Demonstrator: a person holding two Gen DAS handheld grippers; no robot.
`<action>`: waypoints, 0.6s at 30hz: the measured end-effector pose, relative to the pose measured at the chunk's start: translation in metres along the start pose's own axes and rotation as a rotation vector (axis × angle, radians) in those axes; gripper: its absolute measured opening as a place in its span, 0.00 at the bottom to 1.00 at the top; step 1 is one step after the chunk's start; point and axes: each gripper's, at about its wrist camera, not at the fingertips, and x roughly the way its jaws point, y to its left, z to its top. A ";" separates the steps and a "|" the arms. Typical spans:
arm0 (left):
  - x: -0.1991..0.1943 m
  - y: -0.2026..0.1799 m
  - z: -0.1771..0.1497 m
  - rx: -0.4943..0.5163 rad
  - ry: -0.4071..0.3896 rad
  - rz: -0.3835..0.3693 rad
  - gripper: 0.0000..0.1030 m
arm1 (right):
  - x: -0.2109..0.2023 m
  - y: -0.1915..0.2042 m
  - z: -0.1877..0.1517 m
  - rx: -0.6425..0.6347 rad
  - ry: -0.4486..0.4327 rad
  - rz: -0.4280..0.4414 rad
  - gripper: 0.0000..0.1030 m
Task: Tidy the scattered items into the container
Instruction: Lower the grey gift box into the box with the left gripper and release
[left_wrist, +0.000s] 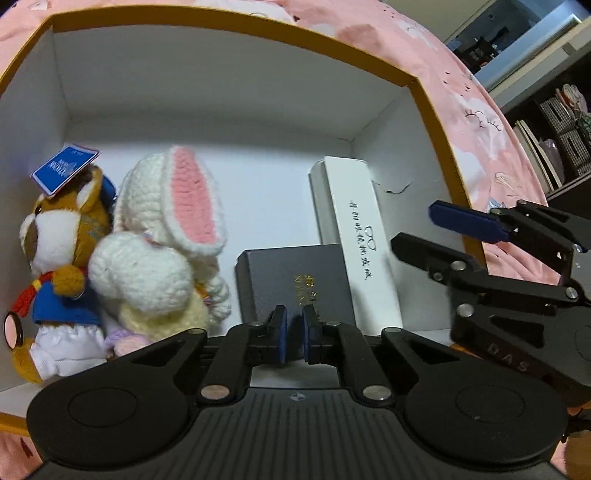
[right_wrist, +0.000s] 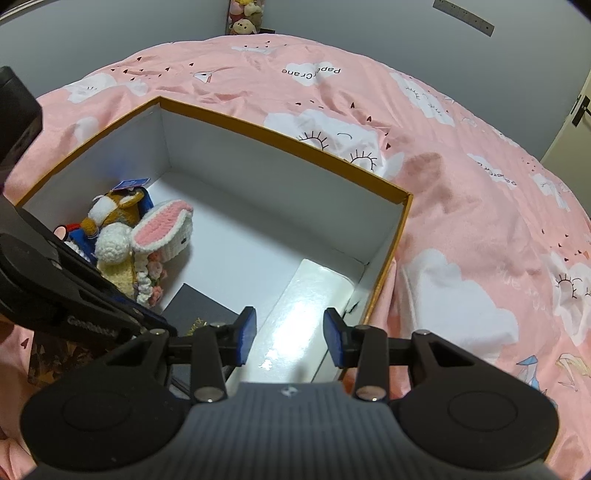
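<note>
An orange-rimmed container (left_wrist: 229, 26) with white inside walls sits on a pink bed. Inside, a brown plush fox (left_wrist: 59, 236) with a blue tag leans against a crocheted white rabbit (left_wrist: 166, 236) on the left. A dark navy box (left_wrist: 295, 280) with gold lettering lies beside a long white box (left_wrist: 354, 229) on the right. My left gripper (left_wrist: 294, 334) is shut just above the navy box's near edge, with nothing visible between its pads. My right gripper (right_wrist: 290, 336) stands open above the white box (right_wrist: 306, 295), clear of it. It also shows in the left wrist view (left_wrist: 413, 227), over the container's right wall.
The pink cloud-print bedsheet (right_wrist: 461, 221) surrounds the container (right_wrist: 280, 136) on all sides. Shelves with baskets and books (left_wrist: 561, 140) stand beyond the bed at the right. Plush toys (right_wrist: 243, 18) hang on the far grey wall, and a door (right_wrist: 580, 110) is at the far right.
</note>
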 end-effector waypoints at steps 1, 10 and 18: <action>-0.001 -0.001 0.000 0.005 -0.006 0.009 0.09 | 0.000 0.001 0.000 0.001 0.002 0.001 0.42; -0.028 -0.020 -0.009 0.118 -0.097 0.093 0.16 | -0.004 0.005 -0.003 -0.005 0.012 0.001 0.43; -0.058 -0.034 -0.025 0.177 -0.194 0.107 0.23 | -0.024 0.012 -0.009 0.026 -0.028 0.009 0.45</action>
